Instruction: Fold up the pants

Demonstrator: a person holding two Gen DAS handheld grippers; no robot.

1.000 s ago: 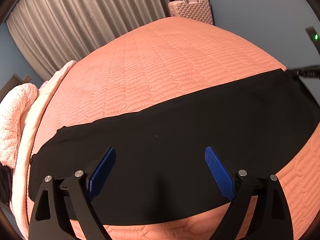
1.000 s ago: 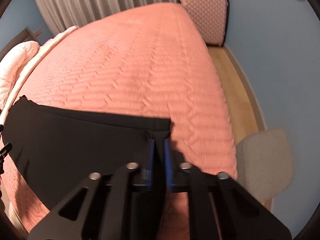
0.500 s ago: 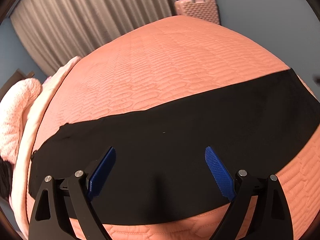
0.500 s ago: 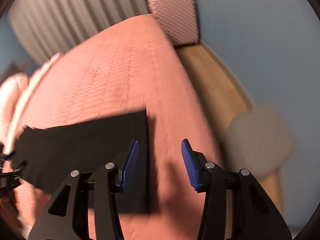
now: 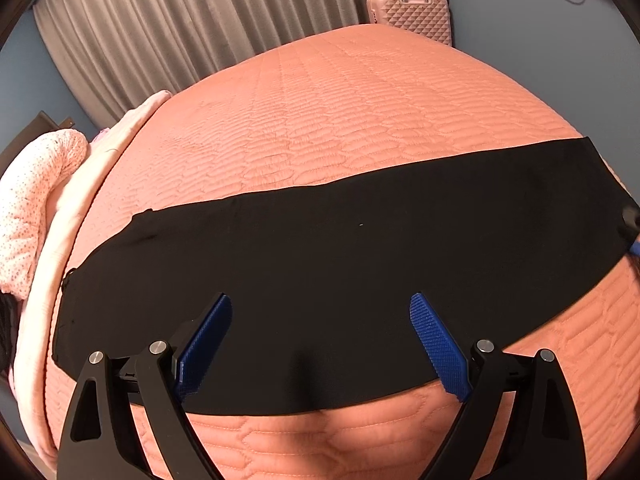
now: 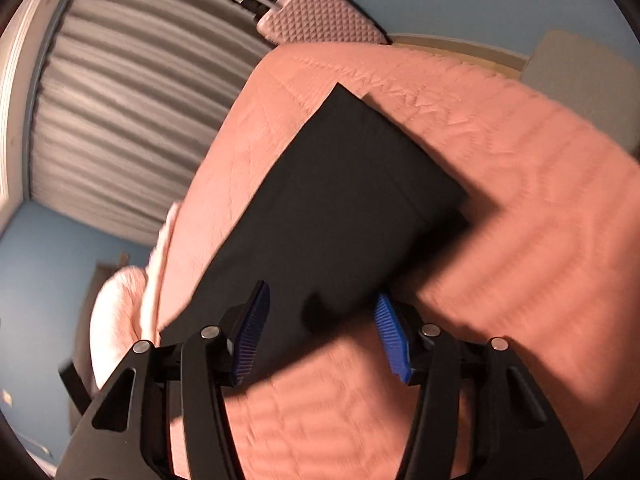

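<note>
Black pants (image 5: 340,264) lie flat as one long band across the salmon quilted bed (image 5: 352,120). My left gripper (image 5: 320,308) hovers open over the pants' near edge, blue pads wide apart, nothing between them. In the tilted, blurred right wrist view the pants (image 6: 340,208) stretch away from me, their hem end at the top. My right gripper (image 6: 324,312) is over the near edge of that end, its jaws opening, the cloth lying under them and not pinched. A blue fingertip of the right gripper (image 5: 636,246) shows at the left view's right rim.
A pink suitcase (image 5: 412,16) stands past the bed's far end, grey curtains (image 5: 180,40) behind. Pale pink bedding and a speckled blanket (image 5: 36,208) are piled at the left. A beige cushioned seat (image 6: 580,76) sits on the wooden floor beside the bed.
My right gripper let go of the pants' corner and opened, then rolled sharply and dropped toward the bed. The freed end now lies flat. The left gripper drifted a little, still open.
</note>
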